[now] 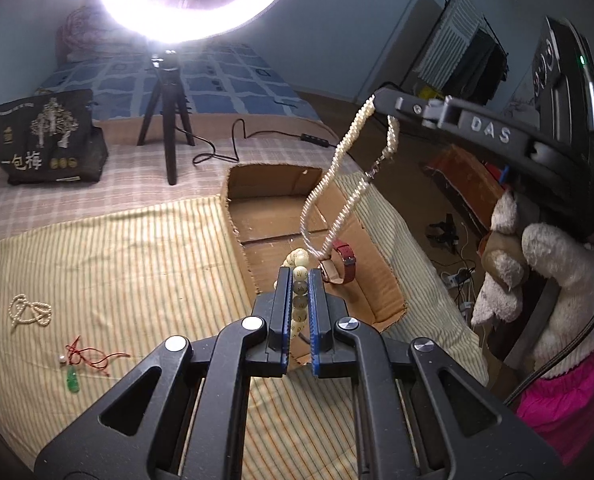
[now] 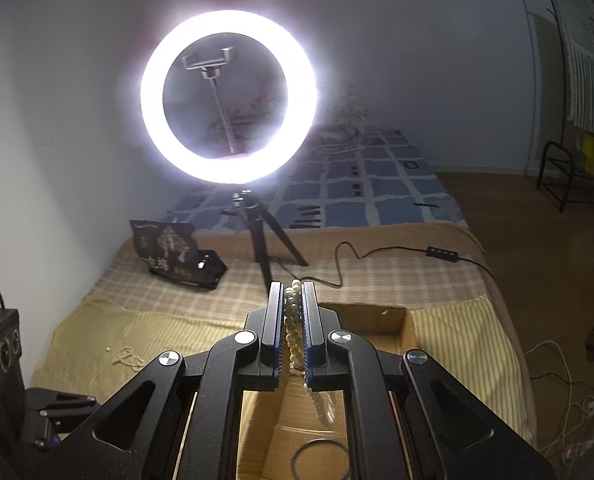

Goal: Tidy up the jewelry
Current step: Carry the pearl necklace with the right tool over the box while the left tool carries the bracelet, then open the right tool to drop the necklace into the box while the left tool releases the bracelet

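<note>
In the left wrist view my left gripper is shut on a bracelet of large cream beads, held over the near end of an open cardboard box. A red-strapped watch lies inside the box. My right gripper reaches in from the upper right, shut on a long pearl necklace that dangles into the box. In the right wrist view the pearl necklace sits pinched between the shut fingers of the right gripper, above the box.
On the striped cloth at the left lie a small pearl strand and a red cord with a green pendant. A ring light on a tripod, its cable and a black bag stand behind the box. A gloved hand grips the right tool.
</note>
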A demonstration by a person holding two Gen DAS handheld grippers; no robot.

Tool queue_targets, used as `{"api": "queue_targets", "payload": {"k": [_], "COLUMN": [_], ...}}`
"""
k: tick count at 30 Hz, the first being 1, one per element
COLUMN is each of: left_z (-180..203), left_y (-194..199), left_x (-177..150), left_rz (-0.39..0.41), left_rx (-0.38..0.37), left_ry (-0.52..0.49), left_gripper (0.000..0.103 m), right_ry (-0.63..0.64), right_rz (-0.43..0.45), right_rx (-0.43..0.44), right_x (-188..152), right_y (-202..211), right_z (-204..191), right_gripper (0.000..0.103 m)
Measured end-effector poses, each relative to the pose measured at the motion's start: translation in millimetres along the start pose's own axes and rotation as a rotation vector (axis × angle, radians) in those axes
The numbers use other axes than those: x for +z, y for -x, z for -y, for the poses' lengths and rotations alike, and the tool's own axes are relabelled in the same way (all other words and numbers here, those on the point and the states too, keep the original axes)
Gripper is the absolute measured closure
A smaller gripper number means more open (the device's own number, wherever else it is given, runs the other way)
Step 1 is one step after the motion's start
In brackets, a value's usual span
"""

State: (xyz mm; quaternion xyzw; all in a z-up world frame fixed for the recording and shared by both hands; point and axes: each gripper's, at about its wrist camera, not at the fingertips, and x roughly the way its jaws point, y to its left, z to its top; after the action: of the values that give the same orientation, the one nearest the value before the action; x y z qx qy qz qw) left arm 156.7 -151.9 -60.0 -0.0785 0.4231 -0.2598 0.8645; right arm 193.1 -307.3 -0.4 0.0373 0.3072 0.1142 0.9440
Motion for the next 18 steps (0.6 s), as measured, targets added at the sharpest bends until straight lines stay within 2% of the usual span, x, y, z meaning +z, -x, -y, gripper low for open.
{"api": "queue_targets", "payload": {"k": [18], "left_z": [33.5], "left_y": [-38.1], "left_x": [-3.0], "left_rz": [-0.014], "left_rx": [0.04], "left_ry": [-0.094], "left_gripper": [0.098], "right_ry": [-0.03], "right_rz": [-0.053], "right_rx": [-0.041], "right_x": [-3.8], "right_y": [-28.6], "right_z": [41.1], "right_gripper": [0.097]}}
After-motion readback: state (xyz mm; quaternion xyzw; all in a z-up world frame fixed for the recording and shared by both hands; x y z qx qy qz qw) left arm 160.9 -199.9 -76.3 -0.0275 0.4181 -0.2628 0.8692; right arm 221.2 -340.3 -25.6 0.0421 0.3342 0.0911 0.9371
